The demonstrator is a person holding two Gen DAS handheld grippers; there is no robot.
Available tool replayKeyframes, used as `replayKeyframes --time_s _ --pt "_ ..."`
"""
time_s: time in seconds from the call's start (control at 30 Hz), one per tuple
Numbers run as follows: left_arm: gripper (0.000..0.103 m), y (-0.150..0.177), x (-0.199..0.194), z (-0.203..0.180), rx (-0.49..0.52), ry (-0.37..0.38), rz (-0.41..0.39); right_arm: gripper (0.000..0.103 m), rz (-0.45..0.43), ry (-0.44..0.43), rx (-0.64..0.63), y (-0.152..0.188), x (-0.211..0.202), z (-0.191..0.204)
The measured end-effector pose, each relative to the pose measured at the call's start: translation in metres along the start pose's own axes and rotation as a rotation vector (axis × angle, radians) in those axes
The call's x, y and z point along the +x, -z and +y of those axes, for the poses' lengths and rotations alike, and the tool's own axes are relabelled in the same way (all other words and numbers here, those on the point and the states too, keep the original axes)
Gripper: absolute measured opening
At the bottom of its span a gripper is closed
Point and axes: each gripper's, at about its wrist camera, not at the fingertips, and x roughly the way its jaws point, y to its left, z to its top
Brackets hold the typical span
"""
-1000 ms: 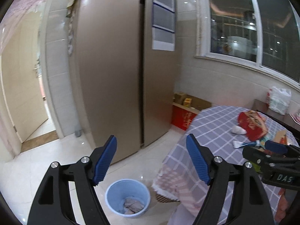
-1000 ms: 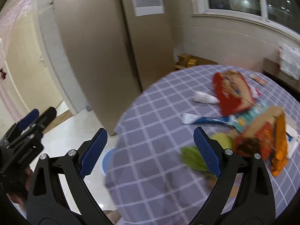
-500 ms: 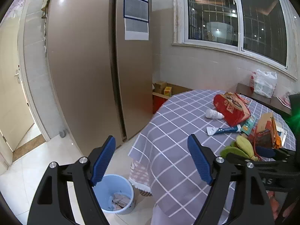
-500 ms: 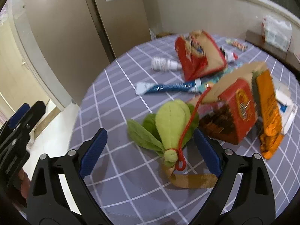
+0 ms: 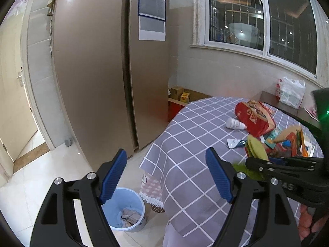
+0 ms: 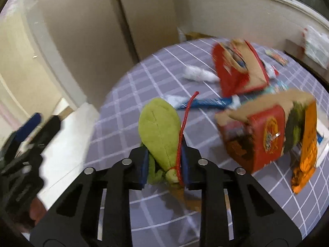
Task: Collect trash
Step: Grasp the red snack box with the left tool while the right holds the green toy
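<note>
The green plush leaf (image 6: 159, 127) stands above the checked tabletop (image 6: 131, 82), long axis pointing away from the camera, stem end nipped by the right gripper (image 6: 164, 164), whose fingers have just closed on it. Only the left wrist view shows the blue bin (image 5: 131, 201) on the floor; the left gripper (image 5: 166, 177) fingers are spread, empty.

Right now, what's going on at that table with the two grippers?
A person holding two grippers is clearing trash from a round table with a grey checked cloth. The right gripper has just been closing and now pinches the green plush fruit-shaped toy with a red cord. The left gripper is open and empty, near the table edge above a light blue plastic bin on the floor. Red cardboard cartons and a blue-and-white tube remain on the table.
</note>
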Motion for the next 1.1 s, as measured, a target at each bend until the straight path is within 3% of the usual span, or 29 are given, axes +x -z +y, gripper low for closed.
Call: replayKeyframes --time_s 0.2,0.27,0.47,0.63,1.1 --pt "0.078 -0.012 -0.014 0.002 -0.022 0.001 -0.035 0.025 -0.103 -0.124 -0.035 -0.017 -0.046 0.015" --pt "0.078 -0.016 -0.018 -0.001 -0.019 0.012 -0.046 0.025 -0.144 -0.126 -0.026 -0.021 -0.063 0.011" --pt "0.089 -0.03 -0.027 -0.031 0.013 0.096 -0.081 0.025 -0.244 -0.082 0.03 -0.024 -0.109 -0.025" --pt "0.091 -0.035 -0.022 -0.068 0.047 0.184 -0.071 0.025 -0.284 -0.004 0.096 -0.021 -0.133 -0.064" --pt "0.095 -0.026 0.012 -0.171 0.192 0.307 0.039 0.025 -0.266 0.124 0.287 0.01 -0.15 -0.158"
